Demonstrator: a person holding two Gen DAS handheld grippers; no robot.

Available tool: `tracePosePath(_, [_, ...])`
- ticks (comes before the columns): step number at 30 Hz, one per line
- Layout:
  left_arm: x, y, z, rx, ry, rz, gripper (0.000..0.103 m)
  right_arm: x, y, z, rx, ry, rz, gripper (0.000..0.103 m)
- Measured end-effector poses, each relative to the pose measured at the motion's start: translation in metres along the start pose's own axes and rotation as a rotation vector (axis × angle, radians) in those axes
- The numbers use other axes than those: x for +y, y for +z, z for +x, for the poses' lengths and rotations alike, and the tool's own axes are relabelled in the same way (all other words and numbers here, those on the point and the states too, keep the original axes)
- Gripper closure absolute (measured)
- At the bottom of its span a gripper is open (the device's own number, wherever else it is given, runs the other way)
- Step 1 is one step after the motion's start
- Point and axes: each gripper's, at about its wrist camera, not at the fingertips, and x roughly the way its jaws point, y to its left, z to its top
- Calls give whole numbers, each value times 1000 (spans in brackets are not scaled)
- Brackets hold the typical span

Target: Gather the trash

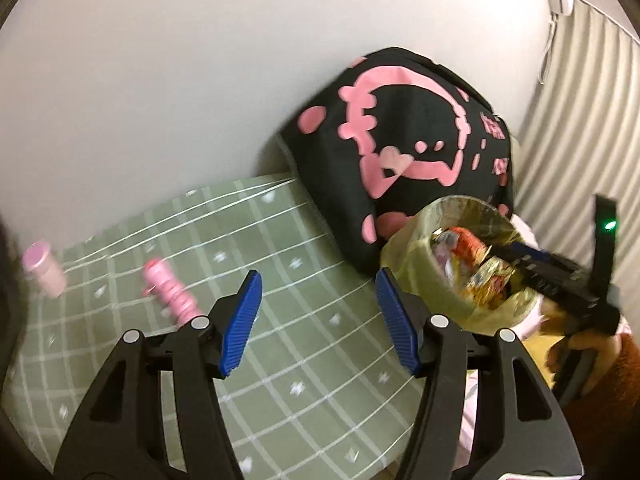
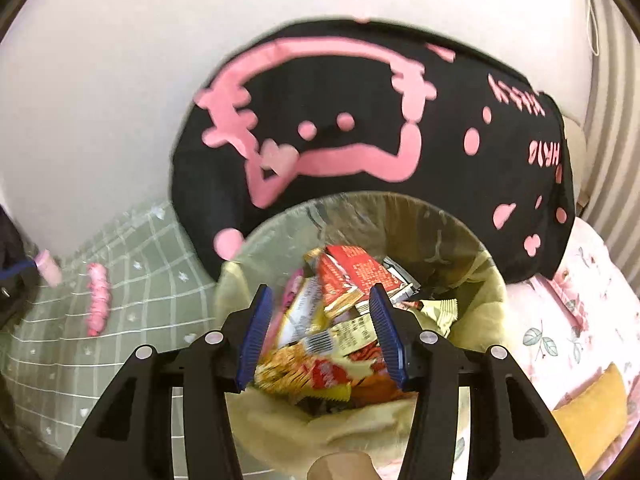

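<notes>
- While over bin (image 2: 472,240) of wrappers (image 2: 352,280) — R tongs (image 2: 320,330) released, holding nothing.
- L tongs (image 1: 318,322) released too — above green sheet (image 1: 280,280), pink bottles (image 1: 172,294) near.

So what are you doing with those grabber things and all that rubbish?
A person is tidying trash off a bed with a grabber in each hand. The right gripper hangs open over the lined bin, which is full of snack wrappers; nothing is pinched in it. The left gripper is open and empty too, above the green checked sheet. Two pink bottles lie there.
</notes>
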Motion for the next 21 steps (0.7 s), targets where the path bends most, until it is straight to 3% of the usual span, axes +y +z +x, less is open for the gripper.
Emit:
tracePosePath(7, [5, -41, -35, -24, 120, 11, 45, 19, -28, -42, -55, 42, 28, 55])
tracePosePath(13, [4, -73, -50, -8, 139, 31, 41, 44, -66, -62, -26, 62, 85, 55])
tracePosePath(17, [11, -86, -54, -8, 153, -8, 36, 59, -89, -75, -20, 81, 125, 55])
tracePosePath(21, [12, -94, -55, -16, 192, -21, 33, 73, -104, -84, -13, 81, 103, 55])
